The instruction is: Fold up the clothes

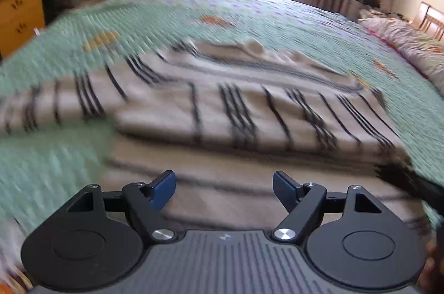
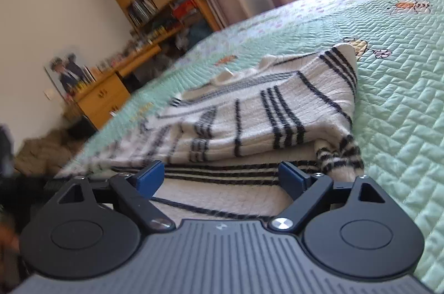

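A: How far along is the folding? Start from the left.

B: On the left side of the striped sweater [image 1: 222, 105], one sleeve [image 1: 50, 105] trails out flat across the green quilt [image 1: 69, 50], not yet brought in, though the view is blurred there. The left gripper [image 1: 224, 184] hovers over the near hem with its blue pads wide apart and nothing between them.

A: And the middle?

B: The body lies flat mid-bed, collar at the far end, with a layer folded across it.

A: The right side?

B: That sleeve [image 2: 340, 155] looks already turned in; its striped cuff rests on the near right corner. The right gripper [image 2: 220, 179] is also spread open and empty, just above the near hem.

A: So what remains?

B: I'd judge roughly half: the left sleeve, then doubling the body.
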Tool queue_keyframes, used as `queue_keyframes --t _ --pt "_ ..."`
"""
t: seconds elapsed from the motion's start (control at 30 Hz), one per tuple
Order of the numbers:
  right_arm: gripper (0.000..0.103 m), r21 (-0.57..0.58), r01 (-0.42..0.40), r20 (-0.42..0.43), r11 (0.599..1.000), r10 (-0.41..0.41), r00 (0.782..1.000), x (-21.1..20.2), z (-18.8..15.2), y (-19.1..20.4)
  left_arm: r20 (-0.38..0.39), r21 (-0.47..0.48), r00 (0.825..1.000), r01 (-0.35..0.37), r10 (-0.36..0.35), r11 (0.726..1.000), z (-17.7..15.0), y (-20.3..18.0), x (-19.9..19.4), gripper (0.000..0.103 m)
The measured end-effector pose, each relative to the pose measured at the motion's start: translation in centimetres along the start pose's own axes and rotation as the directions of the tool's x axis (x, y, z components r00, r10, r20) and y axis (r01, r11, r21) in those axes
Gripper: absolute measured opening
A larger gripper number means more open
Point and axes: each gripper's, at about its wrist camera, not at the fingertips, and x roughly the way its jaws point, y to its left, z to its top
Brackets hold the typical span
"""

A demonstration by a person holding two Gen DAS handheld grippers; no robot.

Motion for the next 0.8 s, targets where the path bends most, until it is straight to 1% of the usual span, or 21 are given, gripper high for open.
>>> queue_keyframes --t 0.03,0.1,0.17,0.23,0.27,0.3,0.33,0.37,0.4,0.47,0.53,0.57,0.6,0.63,0.7,0.73,0.8 --pt "0.091 -0.012 0.03 -0.02 0.999 -0.03 0.999 0.7 0.2 0.2 0.011 -0.007 1.0 0.005 -0.005 1.0 -0.8 -0.3 -0.1 0.08" --pt "0.091 0.001 0.046 -0.02 0.999 -0.046 0.999 1.3 0.3 -0.2 0.05 0.012 0.999 -0.001 0.001 1.0 -1.8 -0.5 -0.4 0.081" --pt "0.091 0.015 0.061 -0.02 0.998 -0.061 0.998 2.0 0.3 -0.6 0.067 0.011 0.998 0.012 -0.013 1.0 -2.1 -0.3 -0.3 0.084" --pt "0.091 0.086 0.045 0.016 0.995 -0.046 0.999 2.3 0.6 -1.9 0.079 0.009 0.997 0.022 -0.023 1.0 -2.5 0.0 -0.3 0.085" --pt "0.084 0.126 0.047 0.049 0.991 -0.053 0.997 2.1 0.7 -2.6 0.087 0.009 0.996 0.027 -0.028 1.0 -2.7 0.1 -0.3 0.087" --pt "0.065 0.157 0.066 0.078 0.985 -0.079 0.994 1.9 0.7 -3.4 0.095 0.01 0.995 0.032 -0.033 0.999 -2.7 0.3 0.1 0.088" --pt "0.052 0.186 0.116 0.106 0.976 -0.138 0.985 1.4 0.6 -3.9 0.102 0.014 0.994 0.03 -0.032 0.999 -2.6 0.3 0.5 0.088" --pt "0.03 0.215 0.167 0.132 0.962 -0.198 0.971 0.9 0.6 -4.5 0.109 0.021 0.994 0.026 -0.028 0.999 -2.6 0.2 0.6 0.089" --pt "0.025 0.243 0.206 0.158 0.948 -0.248 0.956 0.2 0.5 -4.9 0.112 0.031 0.993 0.021 -0.025 0.999 -2.6 0.0 0.7 0.09" --pt "0.024 0.294 0.256 0.185 0.921 -0.318 0.93 -1.0 0.1 -5.3 0.11 0.044 0.994 0.018 -0.022 0.999 -2.6 -0.1 0.9 0.092" --pt "0.024 0.347 0.302 0.207 0.888 -0.387 0.899 -2.2 -0.4 -5.8 0.106 0.048 0.994 0.02 -0.025 0.999 -2.6 -0.1 1.0 0.094" --pt "0.025 0.372 0.279 0.19 0.885 -0.367 0.91 -2.2 -0.5 -6.5 0.106 0.048 0.994 0.02 -0.025 0.999 -2.6 0.0 1.1 0.095" --pt "0.028 0.398 0.254 0.172 0.882 -0.343 0.923 -2.2 -0.7 -7.2 0.106 0.049 0.994 0.02 -0.025 0.999 -2.6 0.0 1.1 0.096" --pt "0.032 0.399 0.232 0.172 0.887 -0.321 0.932 -2.3 -0.8 -7.3 0.105 0.052 0.994 0.019 -0.024 0.998 -2.6 -0.1 1.1 0.096" --pt "0.049 0.4 0.187 0.173 0.897 -0.275 0.946 -2.5 -0.9 -7.5 0.099 0.065 0.995 0.013 -0.019 0.998 -2.5 -0.2 1.3 0.098" --pt "0.051 0.4 0.165 0.174 0.902 -0.251 0.952 -2.6 -0.9 -7.6 0.096 0.071 0.995 0.008 -0.015 0.997 -2.5 -0.3 1.4 0.098" --pt "0.051 0.4 0.12 0.175 0.909 -0.204 0.963 -2.7 -1.0 -7.8 0.089 0.075 0.996 0.001 -0.008 0.997 -2.4 -0.5 1.4 0.099"
